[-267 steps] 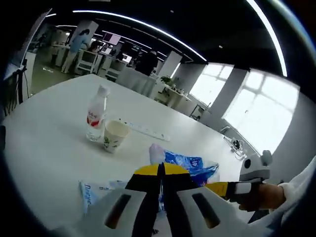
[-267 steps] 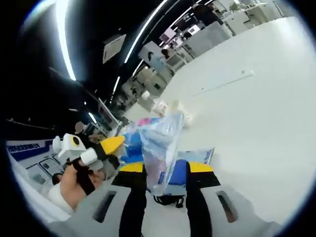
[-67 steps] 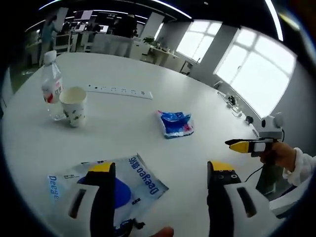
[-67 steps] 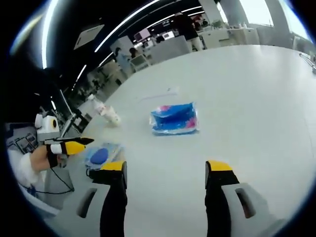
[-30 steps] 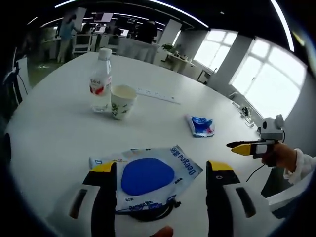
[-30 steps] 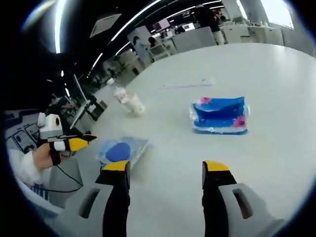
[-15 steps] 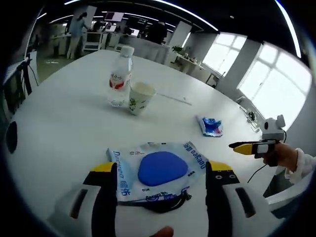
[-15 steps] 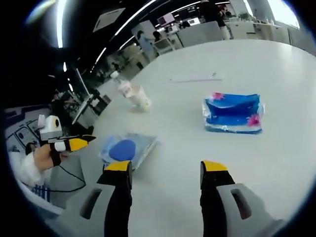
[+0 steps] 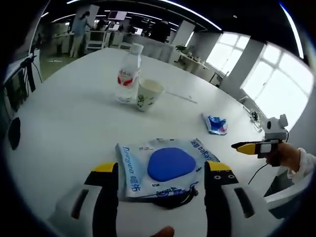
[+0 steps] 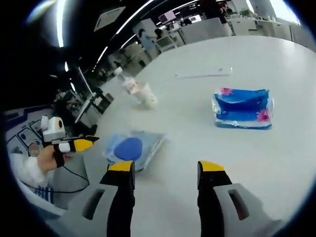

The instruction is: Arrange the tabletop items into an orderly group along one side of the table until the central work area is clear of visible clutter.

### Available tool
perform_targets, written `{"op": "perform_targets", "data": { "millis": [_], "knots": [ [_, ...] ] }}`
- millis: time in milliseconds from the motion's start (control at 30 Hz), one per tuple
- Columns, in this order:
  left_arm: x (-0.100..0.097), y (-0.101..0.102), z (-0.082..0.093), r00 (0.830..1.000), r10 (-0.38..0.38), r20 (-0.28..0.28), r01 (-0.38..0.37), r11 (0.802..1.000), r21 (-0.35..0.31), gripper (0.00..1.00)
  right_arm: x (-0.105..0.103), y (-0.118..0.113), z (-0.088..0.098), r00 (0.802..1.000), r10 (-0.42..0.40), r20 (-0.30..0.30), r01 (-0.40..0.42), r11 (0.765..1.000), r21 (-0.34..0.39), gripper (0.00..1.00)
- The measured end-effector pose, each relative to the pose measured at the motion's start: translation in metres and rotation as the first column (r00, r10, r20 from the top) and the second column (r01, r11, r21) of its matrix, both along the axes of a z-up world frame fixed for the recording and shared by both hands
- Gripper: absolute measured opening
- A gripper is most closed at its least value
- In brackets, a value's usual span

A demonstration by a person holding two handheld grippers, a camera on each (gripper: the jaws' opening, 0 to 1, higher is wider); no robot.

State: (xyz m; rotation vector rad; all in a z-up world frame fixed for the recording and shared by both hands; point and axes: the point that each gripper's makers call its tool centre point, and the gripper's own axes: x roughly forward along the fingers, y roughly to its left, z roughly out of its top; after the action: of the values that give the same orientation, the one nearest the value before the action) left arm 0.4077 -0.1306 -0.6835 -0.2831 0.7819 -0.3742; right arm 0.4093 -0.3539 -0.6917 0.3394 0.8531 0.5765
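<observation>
White bench (image 9: pixel 59 123) spreads through an open office; left tongs (image 9: pixel 160 170), released, straddle the flat white-and-blue plastic packet (image 9: pixel 163 168); right tongs (image 10: pixel 165 170) released; closing on it seems next, then carrying it beside the clear bottle (image 9: pixel 128 74).

Bright window glare, fisheye-warped edges

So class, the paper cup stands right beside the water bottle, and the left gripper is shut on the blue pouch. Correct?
Not quite. The left gripper is open, its jaws spread either side of the blue pouch, as the left gripper view shows. The paper cup does stand beside the water bottle.
</observation>
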Motion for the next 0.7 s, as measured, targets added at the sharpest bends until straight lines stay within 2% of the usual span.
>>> {"op": "perform_targets", "data": {
  "millis": [133,267,500,633,700],
  "knots": [
    [-0.006,0.009,-0.01,1.0,0.018,-0.025,-0.017,1.0,0.013,0.68,-0.003,0.018,-0.002,0.999,0.044,-0.026,-0.043,0.999,0.027,0.44],
    [-0.008,0.018,-0.015,0.997,0.056,-0.046,-0.056,0.998,0.0,0.67,0.0,0.029,-0.001,0.998,0.064,-0.023,-0.063,0.998,0.028,0.42],
    [-0.01,0.021,-0.024,0.994,0.083,-0.072,-0.084,0.996,-0.018,0.65,0.001,0.039,-0.005,0.997,0.057,-0.056,-0.055,0.998,0.044,0.41],
    [-0.01,0.02,-0.025,0.993,0.086,-0.077,-0.088,0.996,-0.023,0.64,0.003,0.041,-0.004,0.997,0.023,-0.068,-0.019,0.998,0.068,0.41],
    [-0.007,0.021,-0.025,0.992,0.107,-0.072,-0.111,0.992,-0.054,0.62,0.001,0.045,-0.009,0.996,0.02,-0.089,-0.013,0.997,0.077,0.41]
  ]
}}
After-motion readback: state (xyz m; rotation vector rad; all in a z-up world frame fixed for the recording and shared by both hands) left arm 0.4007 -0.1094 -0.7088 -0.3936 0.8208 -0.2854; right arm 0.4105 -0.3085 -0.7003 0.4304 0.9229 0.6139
